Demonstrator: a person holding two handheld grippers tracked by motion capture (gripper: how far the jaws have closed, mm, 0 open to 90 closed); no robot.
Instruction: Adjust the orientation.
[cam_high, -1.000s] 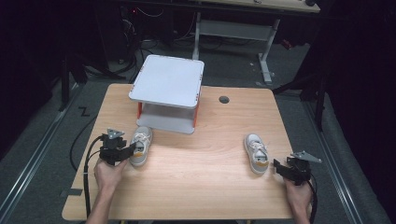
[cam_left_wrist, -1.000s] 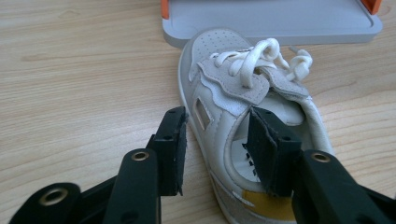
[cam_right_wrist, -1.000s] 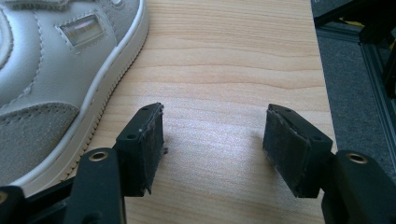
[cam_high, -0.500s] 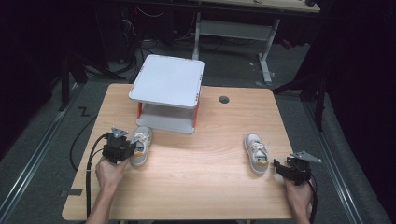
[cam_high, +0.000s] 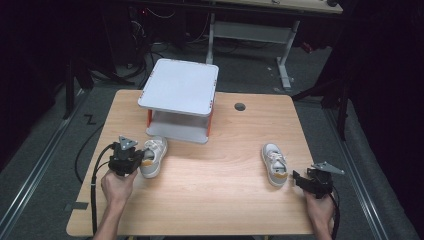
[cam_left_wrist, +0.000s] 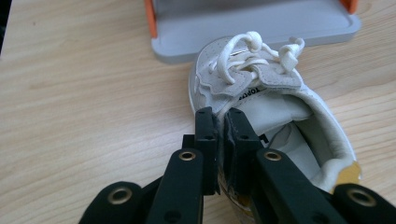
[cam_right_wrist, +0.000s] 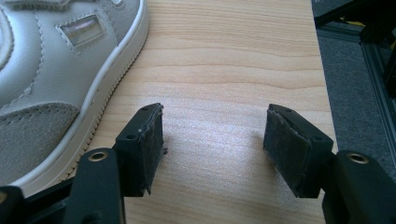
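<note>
My worktop (cam_high: 220, 180) carries a two-tier rack (cam_high: 180, 102) and two shoes, left (cam_high: 152, 157) and right (cam_high: 274, 164).

Two small white shoes are counted on the counter (cam_high: 210, 195): one shoe (cam_high: 153, 158) at the left and another shoe (cam_high: 274, 164) at the right. One grey two-tier stand (cam_high: 180, 100) with orange posts is counted. Two hand-held tools are counted, the left tool (cam_high: 131, 159) and the right tool (cam_high: 300, 180).
</note>
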